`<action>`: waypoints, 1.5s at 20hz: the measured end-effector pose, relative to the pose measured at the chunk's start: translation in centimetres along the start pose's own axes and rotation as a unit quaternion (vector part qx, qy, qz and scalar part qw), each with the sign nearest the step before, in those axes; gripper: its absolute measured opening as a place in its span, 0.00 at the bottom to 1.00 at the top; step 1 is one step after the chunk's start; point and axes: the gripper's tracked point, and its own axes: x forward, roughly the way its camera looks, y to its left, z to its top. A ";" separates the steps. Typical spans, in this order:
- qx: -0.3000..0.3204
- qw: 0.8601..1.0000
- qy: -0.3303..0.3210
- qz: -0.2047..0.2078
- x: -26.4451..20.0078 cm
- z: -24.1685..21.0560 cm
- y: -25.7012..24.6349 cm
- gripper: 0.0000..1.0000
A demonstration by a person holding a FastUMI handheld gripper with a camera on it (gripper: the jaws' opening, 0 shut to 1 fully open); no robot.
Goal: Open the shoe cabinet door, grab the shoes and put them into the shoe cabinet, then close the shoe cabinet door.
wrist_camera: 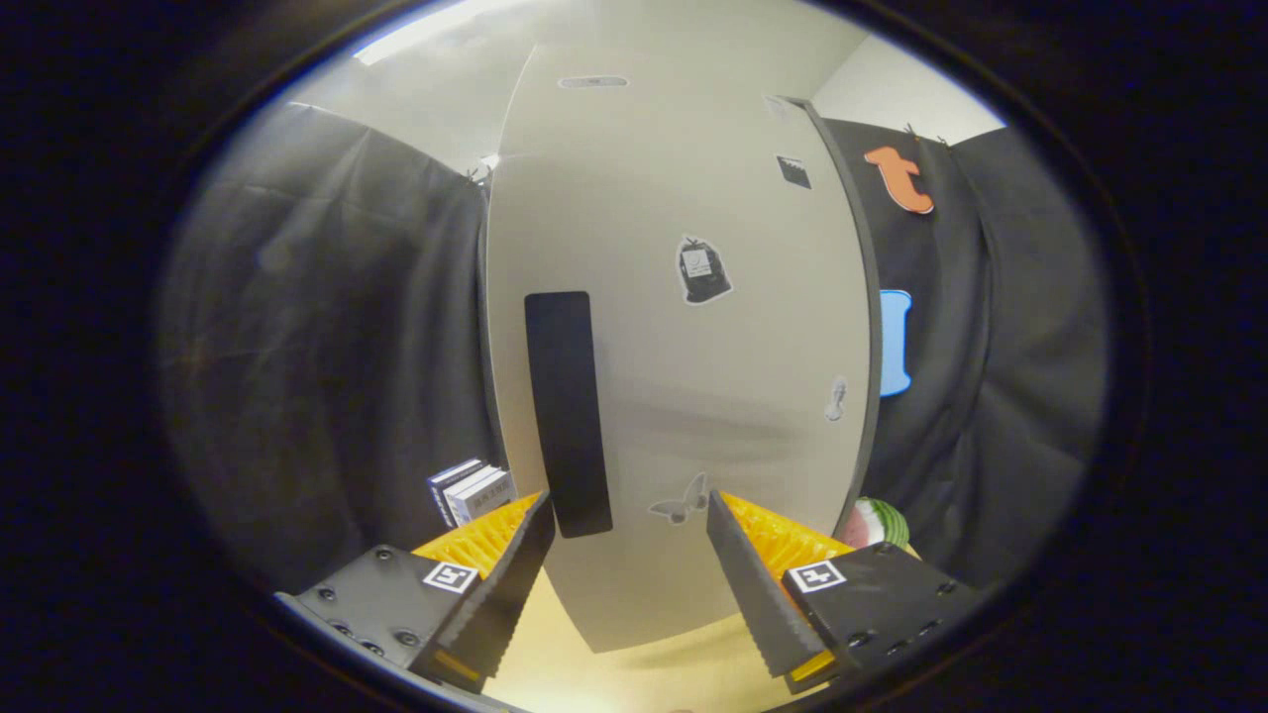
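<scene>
Shoe cabinet door (684,376), smooth pale panel, black oblong handle (568,414), tool (626,510) parted

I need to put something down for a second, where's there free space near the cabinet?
The pale floor between the open gripper fingers, up to the cabinet door's lower edge, is bare. It's crowded left of the door by stacked boxes and right of it by a watermelon-patterned thing.
</scene>
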 end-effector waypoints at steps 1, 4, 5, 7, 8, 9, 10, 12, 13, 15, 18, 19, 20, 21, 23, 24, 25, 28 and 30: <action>0.001 1.000 0.000 -0.001 0.5 0.0 0.3 0.98; 0.002 1.000 0.002 -0.007 1.9 0.0 0.5 0.97; 0.003 1.000 0.001 -0.009 2.3 0.1 0.5 0.97; 0.005 1.000 0.002 -0.014 2.9 0.0 0.7 0.97; 0.006 1.000 0.002 -0.017 3.0 0.0 0.7 0.97; 0.007 1.000 0.003 -0.019 3.2 0.0 0.6 0.97; 0.007 1.000 0.003 -0.021 3.5 0.0 0.6 0.97; 0.008 1.000 0.004 -0.021 4.2 -0.1 0.9 0.97; 0.008 1.000 0.003 -0.021 4.5 0.0 0.8 0.97; 0.008 1.000 0.002 -0.023 5.1 -0.1 0.6 0.97; 0.011 1.000 0.001 -0.024 6.1 -0.1 0.8 0.97; 0.011 1.000 0.000 -0.024 6.5 -0.1 0.7 0.97; 0.011 1.000 0.000 -0.023 6.9 -0.2 0.8 0.97; 0.012 1.000 -0.002 -0.022 7.3 0.0 0.8 0.97; 0.010 1.000 -0.004 -0.020 8.0 0.0 0.8 0.97; 0.009 1.000 -0.005 -0.019 8.3 0.0 0.7 0.97; 0.008 1.000 -0.007 -0.017 8.6 0.0 0.7 0.97; 0.003 1.000 -0.010 -0.011 10.4 0.2 1.4 0.97; 0.002 1.000 -0.011 -0.008 11.2 0.3 1.7 0.97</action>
